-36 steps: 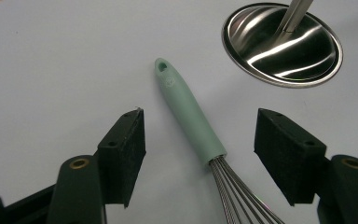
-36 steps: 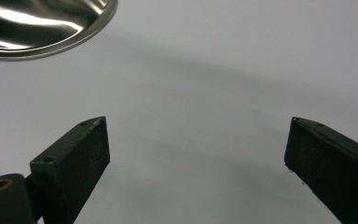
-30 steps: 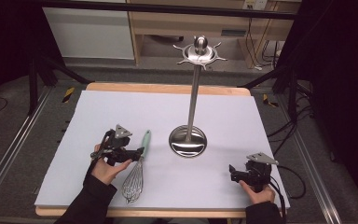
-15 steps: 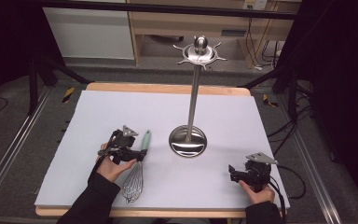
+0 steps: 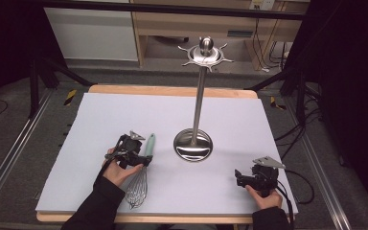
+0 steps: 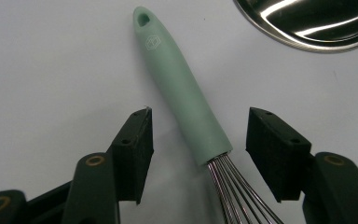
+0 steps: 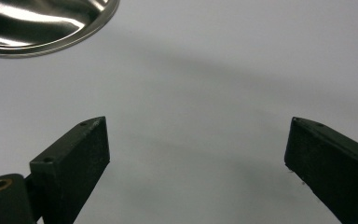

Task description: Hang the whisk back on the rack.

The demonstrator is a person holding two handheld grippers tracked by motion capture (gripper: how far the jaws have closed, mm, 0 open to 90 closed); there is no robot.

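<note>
A whisk with a mint-green handle and wire loops lies on the white table cover, left of centre. My left gripper is down over it. In the left gripper view the handle's lower end lies between the jaws, and a gap shows on each side of it. Those jaws have just been closing, and the pads stand clear of the handle. My right gripper rests open at the front right, with bare cover between its jaws.
A steel utensil stand rises from a round dish base at the table's middle, with a ring of hooks at its top. Its base edge lies just beyond the whisk handle's tip. Cables trail off the table's right side.
My left gripper has moved right and down onto the whisk handle, which now lies between its jaws. The right gripper has kept still.
</note>
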